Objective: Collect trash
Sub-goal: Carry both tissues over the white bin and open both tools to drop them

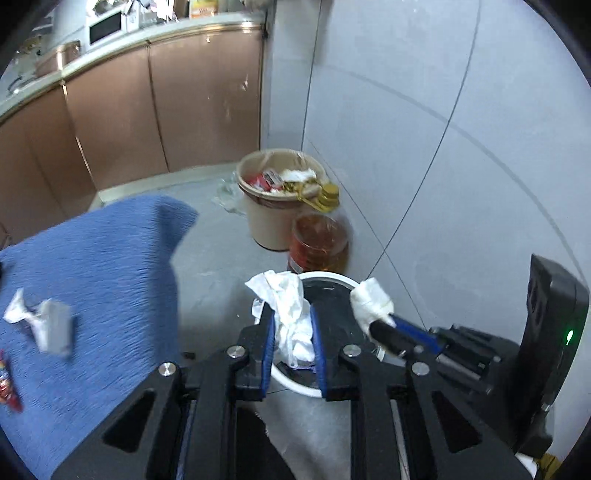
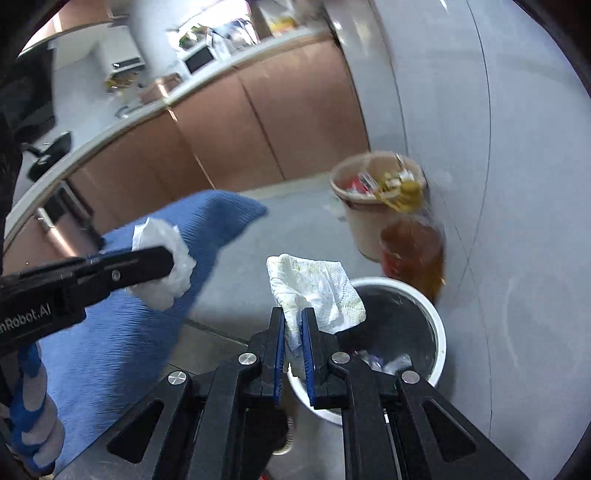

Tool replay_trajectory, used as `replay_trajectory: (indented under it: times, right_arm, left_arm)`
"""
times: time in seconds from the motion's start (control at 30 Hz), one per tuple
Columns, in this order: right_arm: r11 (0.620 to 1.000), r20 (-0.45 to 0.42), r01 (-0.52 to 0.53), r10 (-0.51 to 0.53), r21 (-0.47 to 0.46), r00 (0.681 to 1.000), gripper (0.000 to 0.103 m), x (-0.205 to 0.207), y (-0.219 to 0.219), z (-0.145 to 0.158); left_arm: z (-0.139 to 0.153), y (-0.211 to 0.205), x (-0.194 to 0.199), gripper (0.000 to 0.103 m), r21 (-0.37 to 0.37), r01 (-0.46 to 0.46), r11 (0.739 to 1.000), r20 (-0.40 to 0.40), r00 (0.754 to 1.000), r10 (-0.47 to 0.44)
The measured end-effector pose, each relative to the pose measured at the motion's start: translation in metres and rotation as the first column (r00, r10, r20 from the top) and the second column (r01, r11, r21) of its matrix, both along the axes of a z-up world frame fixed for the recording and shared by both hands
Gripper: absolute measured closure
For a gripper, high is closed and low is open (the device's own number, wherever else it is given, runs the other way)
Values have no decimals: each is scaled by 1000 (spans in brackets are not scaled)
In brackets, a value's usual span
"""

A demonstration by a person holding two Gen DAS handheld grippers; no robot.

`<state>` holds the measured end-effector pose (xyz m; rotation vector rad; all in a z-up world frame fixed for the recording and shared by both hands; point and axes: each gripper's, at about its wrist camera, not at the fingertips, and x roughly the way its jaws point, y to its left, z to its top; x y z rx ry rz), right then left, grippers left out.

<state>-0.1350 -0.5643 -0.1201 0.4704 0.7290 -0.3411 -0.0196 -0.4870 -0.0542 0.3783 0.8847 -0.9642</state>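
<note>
My left gripper (image 1: 293, 321) is shut on a crumpled white tissue (image 1: 291, 314) and holds it over the near rim of a white trash bin (image 1: 332, 277) with a dark liner. My right gripper (image 2: 293, 325) is shut on another white tissue (image 2: 314, 291) above the same bin (image 2: 432, 314). The right gripper also shows in the left wrist view (image 1: 384, 325) with its tissue (image 1: 371, 299) over the bin's right rim. The left gripper appears in the right wrist view (image 2: 166, 262) with its tissue (image 2: 166, 266). A crumpled tissue (image 1: 40, 321) and a red wrapper (image 1: 7, 384) lie on the blue cloth (image 1: 110, 277).
A beige bin (image 1: 277, 199) full of rubbish stands by the wall, with a bottle of amber oil (image 1: 319, 240) in front of it. Brown cabinets (image 1: 166, 110) and a cluttered counter with a microwave (image 1: 105, 27) run along the back. The floor is grey tile.
</note>
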Motion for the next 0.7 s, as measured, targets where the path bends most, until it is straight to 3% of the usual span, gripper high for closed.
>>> replay_trajectory:
  times: [0.17,0.27,0.33,0.4,0.47,0.7]
  right_arm:
    - [999,-72,41,-39,21,997,91,8,-21,-34]
    - [998,-113,55,-52,18,992,88,12,-30,-50]
    - [998,-133,65,-63,14,989,85,15,-32,-57]
    - [996,-148,84,-80,19,986,80,14,-36,-63]
    - [994,-154,104,-99,23,983,71,10,-38,-67]
    - [992,-148,123,-121,5,982,65,2,-34,-54]
  left_arm:
    - [-26,-28,14,81,9,8,1000,-54,998,-8]
    - [-35,-40,19,69,9,8,1000,-71,997,-8]
    - [-37,-47,23,54,4,4,1000,-73,997,-4]
    - [-38,-51,25,50,-5,3,1000,-75,997,-3]
    - [-38,-51,26,49,-7,0,1000,-78,997,0]
    - [-35,-41,28,49,-15,-25,1000,-70,997,24]
